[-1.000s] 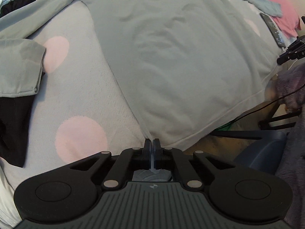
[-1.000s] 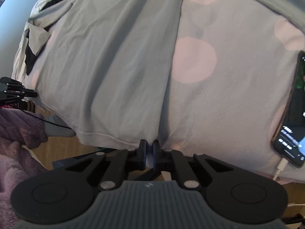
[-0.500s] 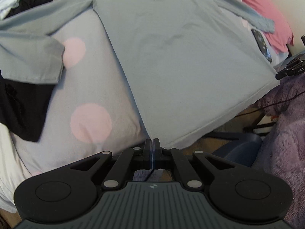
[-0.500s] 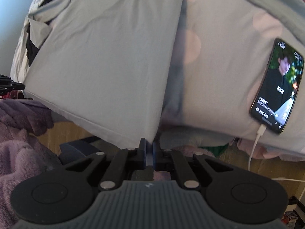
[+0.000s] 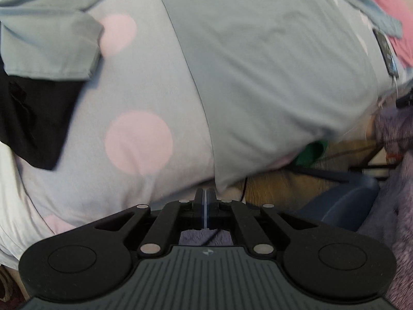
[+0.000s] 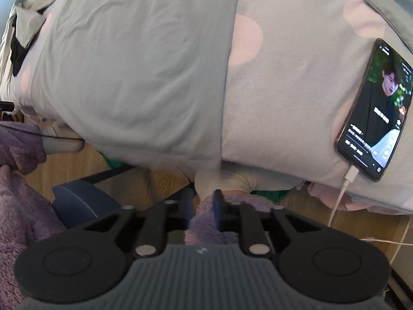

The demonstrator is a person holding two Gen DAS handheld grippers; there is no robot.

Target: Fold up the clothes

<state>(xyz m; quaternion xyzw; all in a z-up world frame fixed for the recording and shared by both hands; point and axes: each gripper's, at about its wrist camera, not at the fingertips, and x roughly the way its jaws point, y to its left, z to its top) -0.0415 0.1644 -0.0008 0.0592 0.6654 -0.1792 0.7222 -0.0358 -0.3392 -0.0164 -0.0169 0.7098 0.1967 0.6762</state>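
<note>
The polka-dot bedcover (image 5: 139,134) fills both views and carries everything else. On it I find the grey long-sleeved top (image 5: 271,72) spread flat, body smooth, its hem hanging just over the near edge of the bed, one sleeve (image 5: 49,49) lying out to the side over a dark garment (image 5: 33,118). A phone (image 6: 374,113) on a charging cable rests on the cover beside the top, well clear of the fabric.

My left gripper (image 5: 205,201) has its jaws pressed together. A hem corner sits right at the tips, but I cannot tell whether any cloth is pinched. My right gripper (image 6: 204,201) has just been opening; its jaws stand apart with nothing of the top between them, only purple fleece behind.

Handling assessment: a thin, light knit, soft and limp, prone to sag and crease when lifted. I judge the two hem corners the soundest grip points, pinched at the stitched edge and carried evenly.
</note>
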